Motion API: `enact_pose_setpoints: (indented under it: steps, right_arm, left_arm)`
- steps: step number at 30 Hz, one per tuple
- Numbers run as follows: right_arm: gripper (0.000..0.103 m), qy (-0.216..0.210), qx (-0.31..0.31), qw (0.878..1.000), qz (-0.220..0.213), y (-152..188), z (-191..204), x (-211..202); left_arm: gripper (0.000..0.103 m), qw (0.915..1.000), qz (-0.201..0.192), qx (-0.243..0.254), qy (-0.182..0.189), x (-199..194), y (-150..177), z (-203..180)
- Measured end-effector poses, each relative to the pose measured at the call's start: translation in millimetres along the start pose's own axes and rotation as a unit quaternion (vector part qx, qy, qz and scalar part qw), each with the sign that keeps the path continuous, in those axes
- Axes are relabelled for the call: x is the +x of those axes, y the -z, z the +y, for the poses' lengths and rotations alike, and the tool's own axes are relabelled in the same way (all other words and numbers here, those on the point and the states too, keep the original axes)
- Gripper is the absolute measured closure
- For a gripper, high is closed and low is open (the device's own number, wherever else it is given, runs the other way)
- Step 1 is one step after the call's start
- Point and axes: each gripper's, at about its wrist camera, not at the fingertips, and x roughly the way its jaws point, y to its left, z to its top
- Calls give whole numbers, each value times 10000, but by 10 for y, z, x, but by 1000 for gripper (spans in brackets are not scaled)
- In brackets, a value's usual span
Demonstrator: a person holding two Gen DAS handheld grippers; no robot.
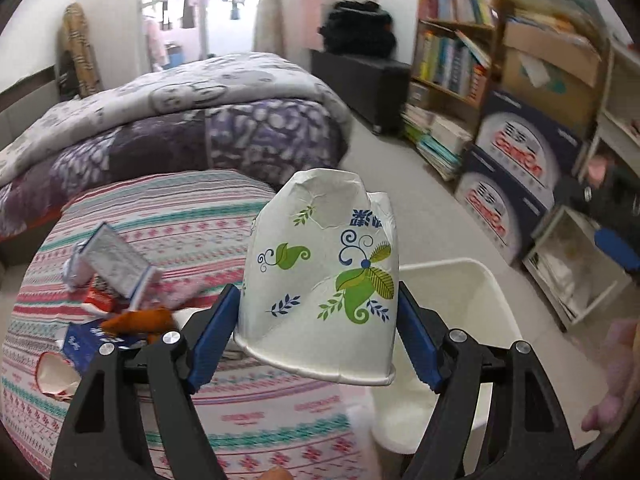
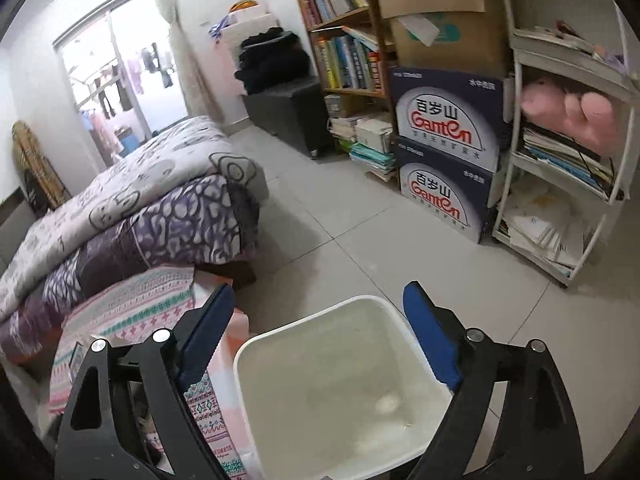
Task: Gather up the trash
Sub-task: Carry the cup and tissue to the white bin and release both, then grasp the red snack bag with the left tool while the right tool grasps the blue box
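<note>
Crushed paper cup (image 1: 320, 276), upside down, clamped between the blue pads of the left gripper (image 1: 318, 330), held above the striped cover (image 1: 168, 216) just left of the white bin (image 1: 476, 280). More litter (cartons, orange scraps) (image 1: 116, 300) on the cover at left. Right gripper (image 2: 320, 332) spread wide over the bin (image 2: 288, 344), gripping nothing. Pale blurred lumps (image 2: 386, 404) inside, hard to make out. Water boxes (image 2: 448, 152) far right.
</note>
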Motion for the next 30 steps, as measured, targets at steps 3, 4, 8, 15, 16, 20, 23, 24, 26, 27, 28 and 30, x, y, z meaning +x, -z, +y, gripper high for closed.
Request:
enact_pose_setpoints:
  steps: [3, 4, 8, 15, 16, 20, 23, 24, 26, 27, 28, 30]
  right_arm:
    - [17, 21, 190, 9998, -45, -65, -139, -13]
    - [17, 28, 257, 9996, -60, -80, -178, -23]
    - [15, 14, 615, 9981, -54, -152, -370, -31]
    - [13, -37, 801, 9968, 59, -158, -452, 2]
    - [13, -59, 783, 9969, 68, -156, -432, 7]
    - [11, -132, 641, 9978, 74, -134, -323, 2]
    - [9, -214, 489, 9984, 161, -97, -220, 17]
    - [9, -228, 426, 9986, 200, -80, -179, 30]
    - [9, -249, 327, 9988, 260, -44, -99, 49]
    - [9, -269, 272, 9988, 294, -27, -51, 59]
    - [9, -288, 224, 9988, 323, -8, -13, 65]
    - [9, -343, 105, 9986, 389, 32, 94, 85]
  left_arm:
    - [27, 9997, 95, 149, 157, 48, 49, -173]
    - [27, 9995, 129, 178, 212, 61, 59, -209]
    - [24, 9970, 356, 325, 599, 146, 105, -412]
    - [14, 9942, 541, 413, 833, 208, 196, -479]
    - [12, 9942, 542, 407, 840, 195, 197, -460]
    - [10, 9946, 567, 323, 812, 138, 185, -356]
    - [10, 9962, 534, 290, 618, 73, 167, -214]
    - [10, 9967, 544, 267, 543, 62, 163, -163]
    - [10, 9977, 568, 224, 305, 48, 156, -41]
    - [10, 9981, 572, 185, 150, 37, 158, 56]
    - [10, 9982, 575, 156, 88, 27, 160, 99]
    - [10, 9980, 602, 17, -166, 0, 157, 283]
